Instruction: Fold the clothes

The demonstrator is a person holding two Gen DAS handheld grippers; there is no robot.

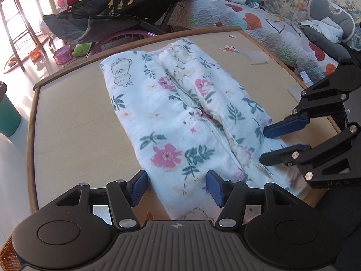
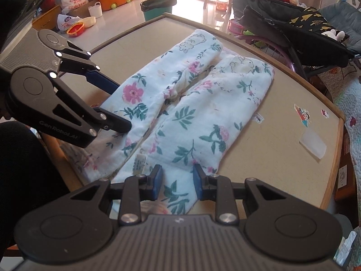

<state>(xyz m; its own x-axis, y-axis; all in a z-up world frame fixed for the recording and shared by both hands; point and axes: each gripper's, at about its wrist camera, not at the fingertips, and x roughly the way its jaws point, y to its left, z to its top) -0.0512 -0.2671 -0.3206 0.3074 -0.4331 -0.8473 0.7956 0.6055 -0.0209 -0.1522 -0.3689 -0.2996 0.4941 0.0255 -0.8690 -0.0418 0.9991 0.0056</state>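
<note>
Two hand-held grippers hang over one floral garment (image 1: 180, 117) that lies flat on the bench (image 1: 74, 117), its two side panels already turned in so they meet along a middle seam, the near hem spilling a little past the bench's front edge. It looks like thin, quilted cotton — light, limp and not at all slippery, so it should drape from wherever it is lifted and sag in between. For the next fold I would take it at the two near corners, pinching through all the layers at once so the tucked-in panels do not slide apart. The left hand-held gripper (image 1: 177, 188) stands roughly half open with the left part of the near hem between its blue pads (image 1: 140, 187); no pad seems to press on the cloth, so it holds nothing. The right hand-held gripper (image 2: 177, 183) is narrower but also parted, straddling the right near corner, and appears empty as well — though the fisheye view leaves it hard to say whether its pads brush the fabric. A white care label (image 2: 138, 164) lies exposed near the hem.
</note>
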